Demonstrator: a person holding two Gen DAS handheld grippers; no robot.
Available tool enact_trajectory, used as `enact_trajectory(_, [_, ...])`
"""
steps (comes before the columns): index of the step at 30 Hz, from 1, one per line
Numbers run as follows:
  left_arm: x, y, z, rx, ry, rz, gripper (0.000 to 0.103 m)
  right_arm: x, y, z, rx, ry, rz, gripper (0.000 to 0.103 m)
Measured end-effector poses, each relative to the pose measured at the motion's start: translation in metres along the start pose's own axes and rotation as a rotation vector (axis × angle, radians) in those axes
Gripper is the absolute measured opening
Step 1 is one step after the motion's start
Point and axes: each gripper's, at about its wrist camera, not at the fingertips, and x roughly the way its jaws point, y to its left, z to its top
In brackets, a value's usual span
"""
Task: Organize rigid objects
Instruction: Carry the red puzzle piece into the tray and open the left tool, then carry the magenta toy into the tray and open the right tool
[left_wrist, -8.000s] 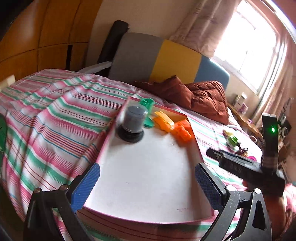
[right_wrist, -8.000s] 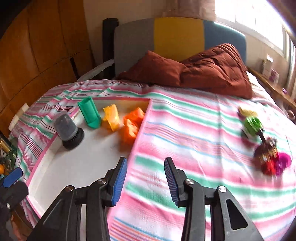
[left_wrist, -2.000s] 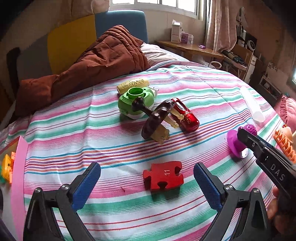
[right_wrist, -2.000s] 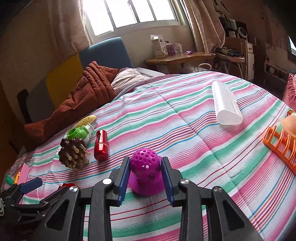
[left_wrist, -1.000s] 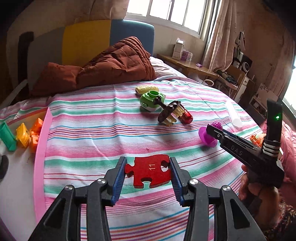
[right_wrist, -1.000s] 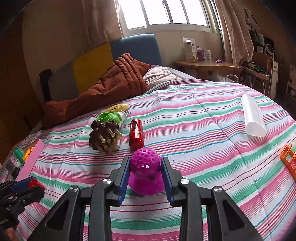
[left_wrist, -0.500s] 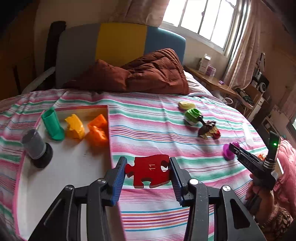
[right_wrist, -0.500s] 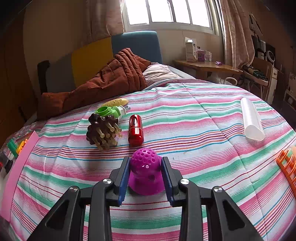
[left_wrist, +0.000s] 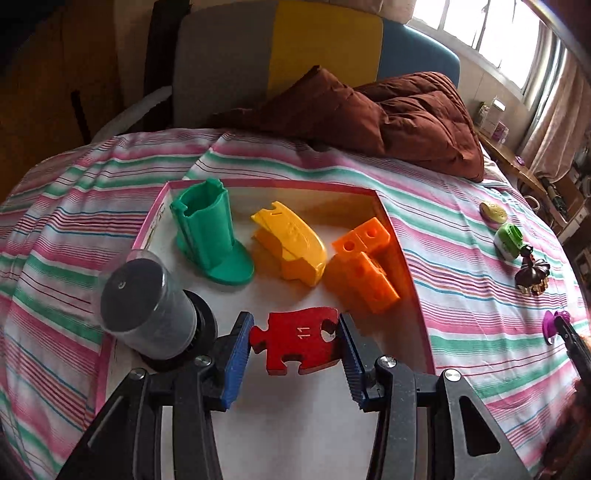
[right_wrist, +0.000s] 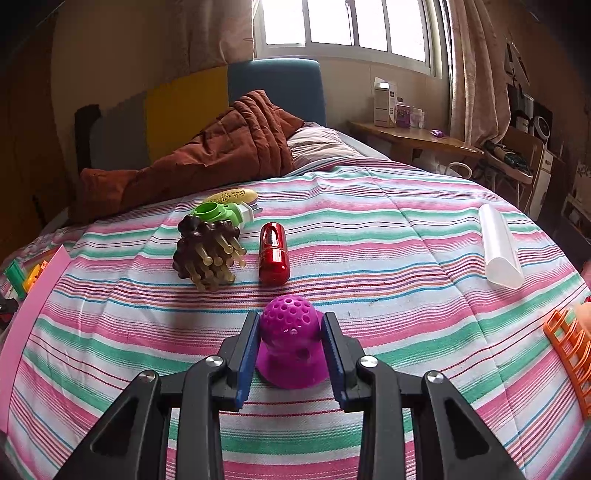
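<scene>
In the left wrist view, a red jigsaw piece (left_wrist: 298, 345) marked 11 is clamped between the blue pads of the left gripper (left_wrist: 295, 354), whose jaws are partly closed against its two side edges. The piece is held above the white floor of a pink-rimmed tray (left_wrist: 413, 291) that lies on the striped bedspread (left_wrist: 74, 206). Just left of the gripper, inside the tray, a clear cylindrical case with a black base (left_wrist: 151, 314) is seen tilted toward the camera. Further in, three plastic items are lined up across the tray: a green holder (left_wrist: 210, 236) at the left, a yellow boat-shaped piece (left_wrist: 291, 243) in the middle and an orange block piece (left_wrist: 360, 266) at the right, close to the tray's right wall. Beyond the tray, a rumpled brown quilt (left_wrist: 369, 110) is piled against the headboard.

In the right wrist view, a purple perforated dome (right_wrist: 290, 343) standing on the bedspread is gripped by the nearly closed jaws of the right gripper (right_wrist: 290, 332), the pads pressed on both its sides. Behind it, a brown peg-studded massager (right_wrist: 207, 251) and a red capsule-shaped item (right_wrist: 273, 253) lie near each other. Further back, a green-and-white plug-in device (right_wrist: 218, 212) and a yellow oval item (right_wrist: 232, 194) are seen. Well to the right, a translucent white tube (right_wrist: 498, 245) is laid on the bedspread, and an orange rack (right_wrist: 569, 343) is cut off by the right edge.
</scene>
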Motion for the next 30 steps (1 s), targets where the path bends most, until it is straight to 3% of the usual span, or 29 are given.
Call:
enact_trajectory(2, [0.006, 0.004, 0.004, -0.019, 0.016, 0.017, 0.047, 0.0, 0.0, 0.0, -0.002, 0.003, -0.004, 0.033])
enact_trajectory(5, [0.008, 0.01, 0.01, -0.077, 0.021, -0.02, 0.05, 0.001, 0.0, 0.0, -0.003, 0.008, -0.01, 0.033])
enact_trajectory(8, [-0.005, 0.009, 0.01, -0.078, -0.049, -0.009, 0.079, 0.002, 0.001, 0.0, -0.006, 0.012, -0.013, 0.033])
enact_trajectory(9, [-0.011, 0.009, 0.008, -0.077, -0.07, -0.008, 0.082, 0.002, 0.001, 0.0, -0.006, 0.011, -0.013, 0.033])
enact_trajectory(21, [-0.071, 0.005, -0.059, -0.07, -0.19, -0.094, 0.092, -0.001, -0.001, -0.002, 0.009, 0.012, -0.012, 0.033])
enact_trajectory(30, [-0.1, -0.001, -0.098, 0.026, -0.273, -0.07, 0.098, -0.011, 0.021, -0.005, -0.033, 0.035, 0.017, 0.033])
